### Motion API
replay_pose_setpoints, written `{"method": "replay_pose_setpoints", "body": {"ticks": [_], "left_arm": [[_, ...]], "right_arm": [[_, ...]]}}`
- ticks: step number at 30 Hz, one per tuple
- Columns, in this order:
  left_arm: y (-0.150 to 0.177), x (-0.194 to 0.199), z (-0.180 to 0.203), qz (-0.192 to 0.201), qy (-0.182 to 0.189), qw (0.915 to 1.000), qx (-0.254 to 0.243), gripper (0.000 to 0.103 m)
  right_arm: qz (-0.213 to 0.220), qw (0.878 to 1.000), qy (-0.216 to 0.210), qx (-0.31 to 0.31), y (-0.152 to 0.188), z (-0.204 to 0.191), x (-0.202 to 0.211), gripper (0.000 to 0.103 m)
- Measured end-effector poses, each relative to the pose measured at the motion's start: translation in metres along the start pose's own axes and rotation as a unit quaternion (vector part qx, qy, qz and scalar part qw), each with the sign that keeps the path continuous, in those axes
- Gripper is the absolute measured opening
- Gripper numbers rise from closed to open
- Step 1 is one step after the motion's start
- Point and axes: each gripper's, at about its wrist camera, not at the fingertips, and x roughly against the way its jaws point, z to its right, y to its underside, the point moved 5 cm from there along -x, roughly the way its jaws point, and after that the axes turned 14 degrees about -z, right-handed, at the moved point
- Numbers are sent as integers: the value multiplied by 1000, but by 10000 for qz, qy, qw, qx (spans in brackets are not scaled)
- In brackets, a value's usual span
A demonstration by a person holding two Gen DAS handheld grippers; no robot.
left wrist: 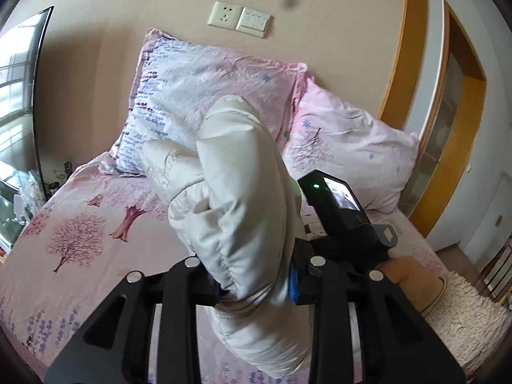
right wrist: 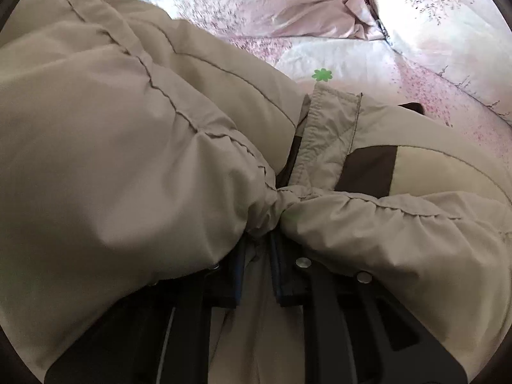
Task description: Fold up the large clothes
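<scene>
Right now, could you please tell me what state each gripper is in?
Left gripper: shut on a padded part of the beige jacket, lifted above the bed.
Right gripper: shut on bunched fabric of the same jacket.

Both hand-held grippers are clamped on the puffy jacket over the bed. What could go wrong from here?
1. The left hand-held gripper pinches only a bunched edge of the cream puffer jacket; the slick padding may slip free.
2. The right hand-held gripper grips a gathered seam, so the hanging bulk could drag it out.
3. The jacket hangs close to the pillows and may snag or shove them.
</scene>
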Motion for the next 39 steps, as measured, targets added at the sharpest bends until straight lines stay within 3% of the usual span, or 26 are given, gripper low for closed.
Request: {"method": "replay_pose_setpoints", "body": {"ticks": [3, 7, 11, 15, 18, 23, 28, 34, 37, 39], "left_arm": [[0, 2, 7, 38, 84, 9999, -75, 30], [-1, 3, 18, 70, 167, 9997, -147, 30], [-2, 3, 33, 99, 262, 9992, -297, 30], [-1, 2, 45, 72, 335, 9988, -356, 31], [0, 4, 55, 80, 396, 9981, -458, 31], [1, 1, 73, 60, 531, 9966, -635, 32], [4, -4, 99, 13, 706, 9935, -895, 32], [10, -17, 143, -112, 972, 9868, -1293, 34], [16, -28, 168, -230, 1081, 9815, -1564, 34], [20, -36, 181, -321, 1100, 9786, -1709, 35]], "right_arm": [[281, 9994, -219, 39, 27, 12, 20, 16], [525, 9984, -207, 94, 62, 28, 38, 16], [387, 9992, 79, -25, 61, 40, 16, 8], [291, 9994, -143, -89, 50, 45, 9, 7], [562, 9979, -309, -121, 61, 52, 30, 9], [1116, 9912, -570, -429, 98, 78, 75, 20], [1625, 9838, -203, -724, 136, 110, 107, 22], [1915, 9730, -330, -1243, 155, 158, 113, 22], [1819, 9751, -332, -1221, 151, 166, 102, 22], [1514, 9809, -284, -1191, 139, 169, 79, 21]]}}
